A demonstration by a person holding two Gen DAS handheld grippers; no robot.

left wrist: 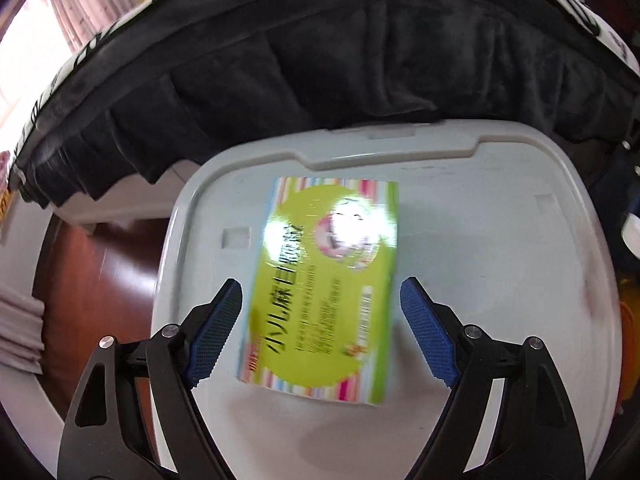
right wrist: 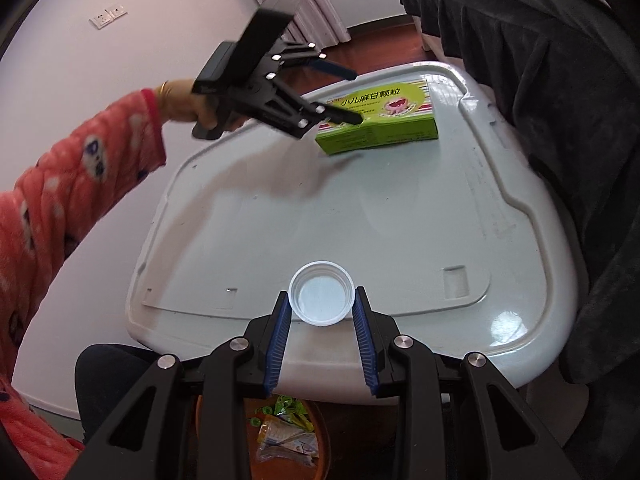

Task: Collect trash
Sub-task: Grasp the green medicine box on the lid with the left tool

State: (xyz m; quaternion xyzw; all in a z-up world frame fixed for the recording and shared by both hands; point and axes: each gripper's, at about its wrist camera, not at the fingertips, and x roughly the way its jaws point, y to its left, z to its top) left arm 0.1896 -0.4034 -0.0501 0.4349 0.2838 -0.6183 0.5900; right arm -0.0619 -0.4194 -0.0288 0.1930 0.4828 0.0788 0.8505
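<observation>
Box (left wrist: 320, 288), green, flat on grey lid (left wrist: 480, 280), between wide-open left gripper (left wrist: 321, 294) pads, untouched; right gripper (right wrist: 321, 307) pinches white cap (right wrist: 321, 298).

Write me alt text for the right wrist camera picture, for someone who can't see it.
The right gripper holds a small white cup between its blue pads above the near edge of a pale plastic lid. Farther back, a hand in a pink sleeve aims the open left gripper at a green box lying on the lid. Below, a brown bin holds wrappers.
</observation>
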